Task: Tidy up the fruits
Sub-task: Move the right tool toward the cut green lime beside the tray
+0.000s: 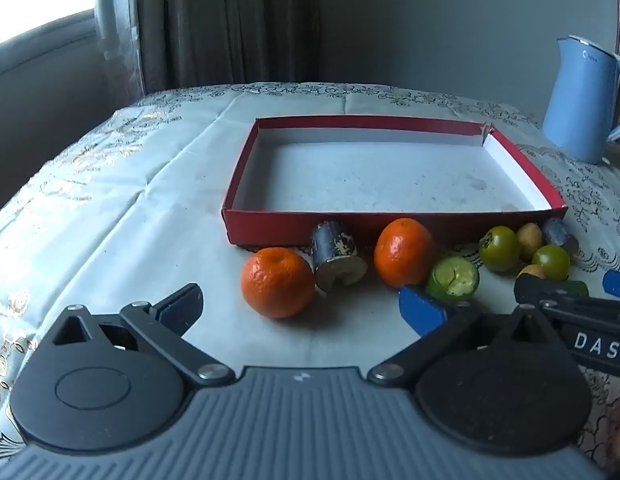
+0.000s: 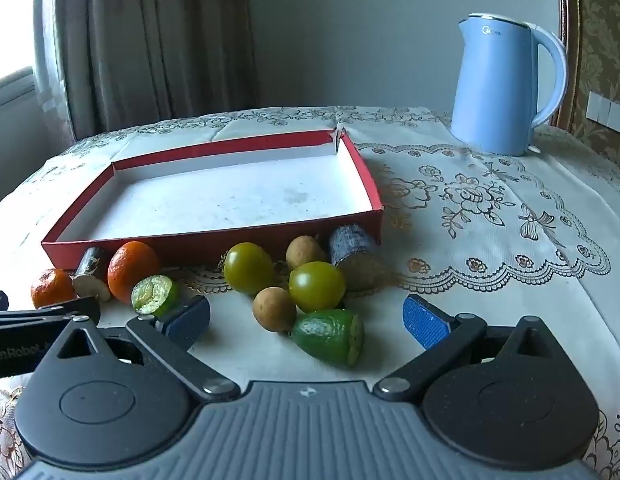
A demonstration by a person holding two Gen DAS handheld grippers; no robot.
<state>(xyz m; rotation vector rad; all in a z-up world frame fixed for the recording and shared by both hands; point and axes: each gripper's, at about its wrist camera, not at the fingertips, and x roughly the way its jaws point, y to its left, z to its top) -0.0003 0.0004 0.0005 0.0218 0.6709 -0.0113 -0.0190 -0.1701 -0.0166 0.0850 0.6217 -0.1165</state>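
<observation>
The left gripper (image 1: 302, 306) has its jaws spread wide and empty, hanging just above the cloth (image 1: 110, 208); the near orange (image 1: 277, 282) lies just beyond the gap between its blue pads (image 1: 421, 306), touching neither. Just right of that orange a dark-skinned cane piece (image 1: 335, 255) lies on its side, cut end toward the camera, and right of that sits a second orange (image 1: 403, 251) close against the near wall of the red box (image 1: 389, 222). A cut green fruit (image 1: 453, 278) rests just beyond the left gripper's right pad. The right gripper (image 2: 306, 316) is also wide and empty, low over the cloth; another cut green fruit (image 2: 329, 334) lies between its pads, free of both. Just beyond it cluster a brown longan (image 2: 274, 308), a green round fruit (image 2: 317, 286), a second green round fruit (image 2: 248, 267), a second longan (image 2: 304, 251) and another cane piece (image 2: 351, 246), the last touching the box's near right corner. All the fruit lies on the cloth along the near side of the box, none inside; its white floor is bare and its far right corner is split. Far right, well apart from the fruit, a blue kettle (image 2: 497, 88) stands upright on the lace-edged cloth. Curtains (image 2: 150, 40) hang behind the table at far left.
</observation>
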